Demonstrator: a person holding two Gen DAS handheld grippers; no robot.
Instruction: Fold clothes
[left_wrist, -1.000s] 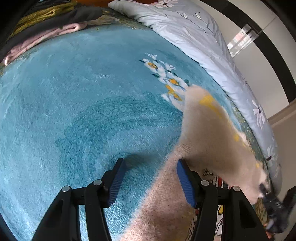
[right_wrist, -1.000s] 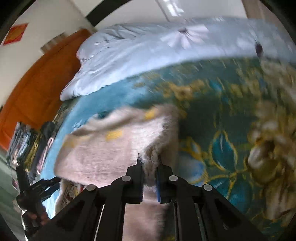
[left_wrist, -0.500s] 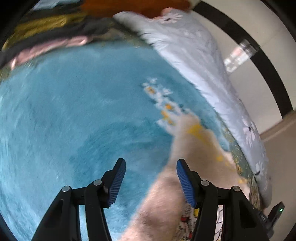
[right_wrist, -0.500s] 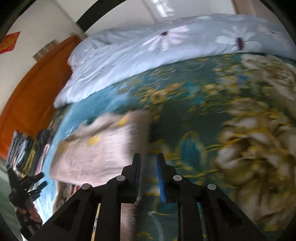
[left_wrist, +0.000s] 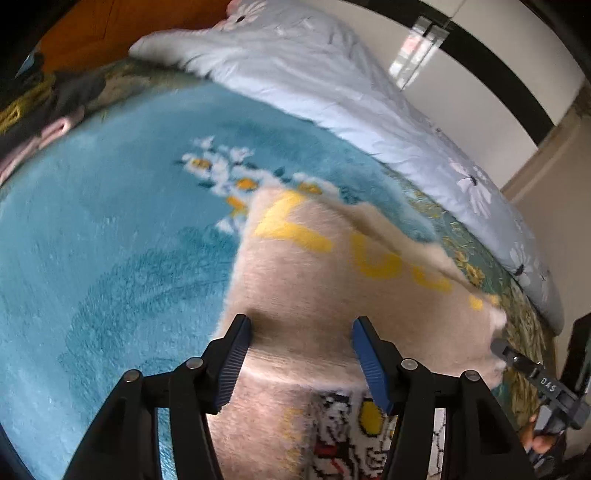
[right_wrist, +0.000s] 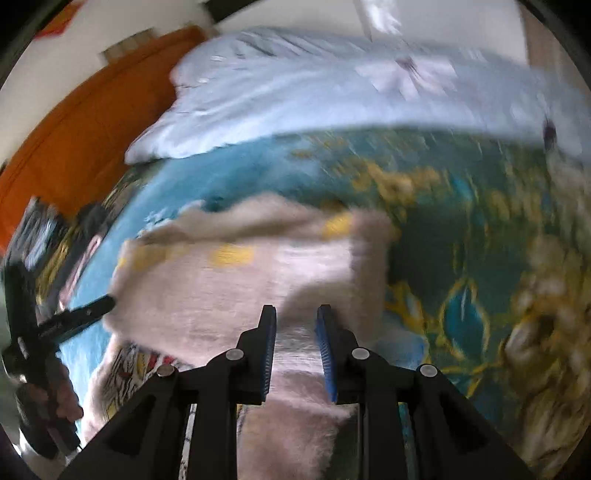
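A fuzzy beige sweater (left_wrist: 325, 280) with yellow letters lies folded over on the teal blanket (left_wrist: 110, 229); a cartoon print shows at its near end (left_wrist: 354, 435). My left gripper (left_wrist: 301, 365) is open, its blue pads spread over the sweater's near part, holding nothing. In the right wrist view the same sweater (right_wrist: 236, 288) lies ahead, blurred. My right gripper (right_wrist: 295, 347) is partly open over the sweater's right side, gripping nothing. The right gripper's tip shows in the left wrist view (left_wrist: 532, 365), and the left gripper shows at the left of the right wrist view (right_wrist: 55, 325).
A pale blue floral duvet (left_wrist: 332, 85) is heaped along the far side of the bed. A stack of dark, yellow and pink clothes (left_wrist: 40, 110) lies at the far left. An orange headboard (right_wrist: 74, 125) stands behind. The blanket's floral-patterned part (right_wrist: 498, 295) spreads to the right.
My right gripper let go of the sweater and opened partway; it now sits over the garment again. My left gripper moved right, over the sweater. The folded part settled flat.
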